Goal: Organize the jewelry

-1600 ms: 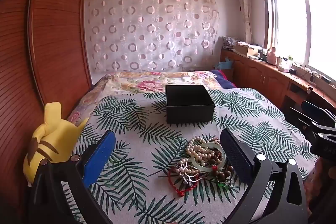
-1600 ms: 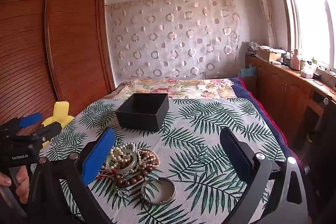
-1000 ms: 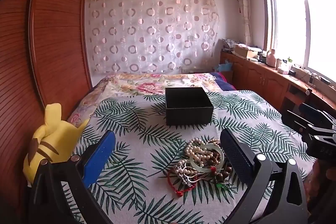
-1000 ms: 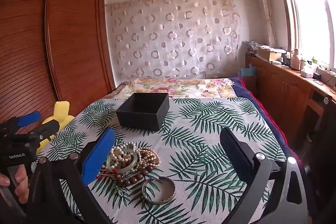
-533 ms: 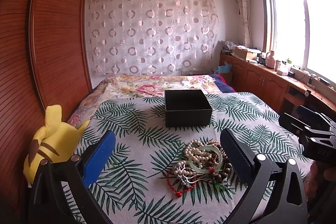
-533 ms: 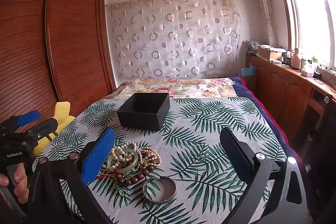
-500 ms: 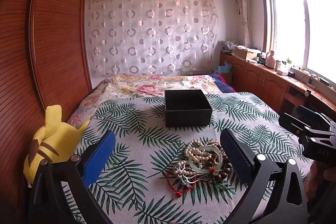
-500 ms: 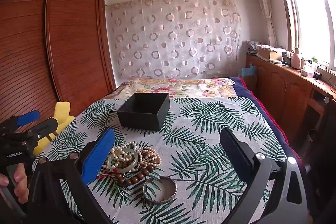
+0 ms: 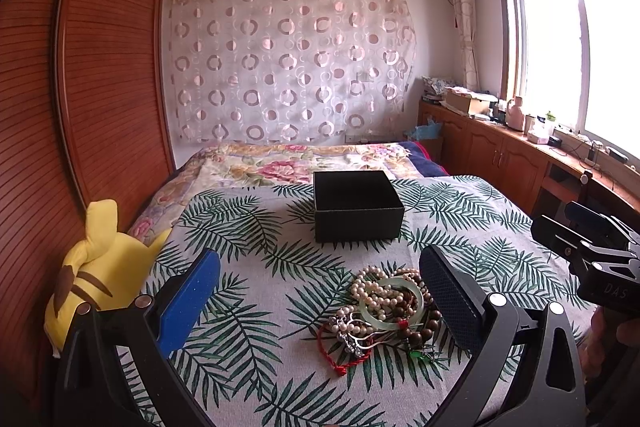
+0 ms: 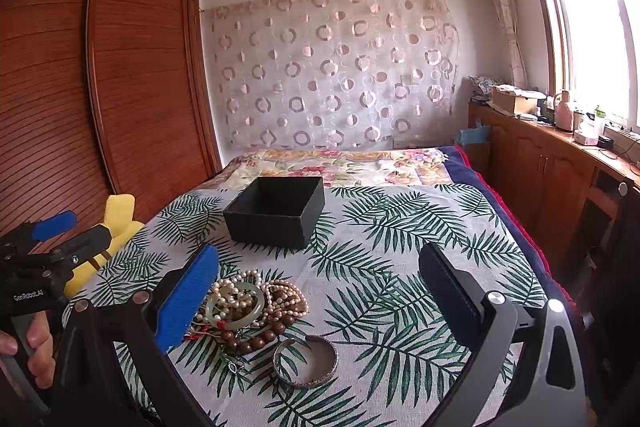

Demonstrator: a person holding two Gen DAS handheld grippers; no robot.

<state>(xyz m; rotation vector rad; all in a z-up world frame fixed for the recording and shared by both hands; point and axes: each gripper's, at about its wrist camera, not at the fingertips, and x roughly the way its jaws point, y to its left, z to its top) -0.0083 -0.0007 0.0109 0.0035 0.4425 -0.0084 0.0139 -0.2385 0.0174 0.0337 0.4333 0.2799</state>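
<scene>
Right now both grippers hang above the leaf-print bedspread (image 9: 256, 291) with nothing between their fingers. Seen from its own camera, the left gripper (image 9: 320, 291) is spread wide, and the right gripper (image 10: 318, 285) is likewise released and empty. A tangled pile of jewelry (image 9: 384, 311) lies on the bedspread: pearl strands, dark wooden beads, a red cord and a pale green bangle (image 10: 235, 305) resting on top. Just beside the pile, nearer the right camera, sits a separate metal bangle (image 10: 306, 361). Farther back stands an open black box (image 9: 356, 205), apart from the pile. A yellow plush toy (image 9: 100, 267) leans by the wooden wardrobe (image 9: 100, 67).
</scene>
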